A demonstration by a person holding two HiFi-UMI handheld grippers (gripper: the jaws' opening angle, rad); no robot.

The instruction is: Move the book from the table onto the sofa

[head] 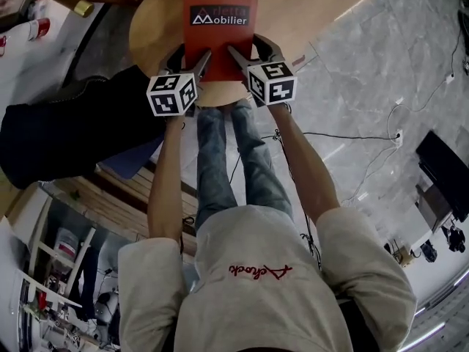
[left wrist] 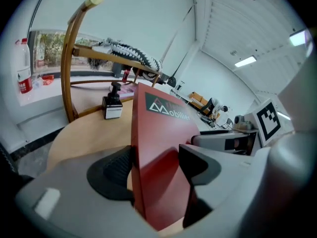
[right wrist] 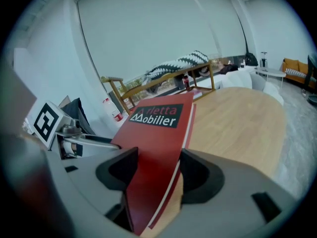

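A red book (head: pixel 218 31) w/ a black "Mobilier" label is held over the near part of a round wooden table (head: pixel 308 6) and is gripped at both near corners. The left gripper (head: pixel 189 57) is clamped on the near left corner. In the left gripper view its two dark pads are seen pressed against opposite faces of the cover. The right gripper (head: pixel 251 51) is clamped likewise on the near right corner, w/ the cover and page edges caught btwn its pads in the right gripper view. The book is seen tilted in both gripper views, label end pointing away from the person. Whether its far edge rests on the wood can't be told.

A small black-and-white box (left wrist: pixel 113 107) is stood on the table beyond the book, near a curved wooden frame (left wrist: pixel 69 58). A bottle (left wrist: pixel 23 63) w/ a red label is set on a ledge behind. In the head view a black bulky shape (head: pixel 73 134) is seen just left of the table; what it is can't be told. Jeans-clad legs (head: pixel 234 160) are seen below the table edge, and a cable (head: pixel 344 134) is laid across the grey floor.
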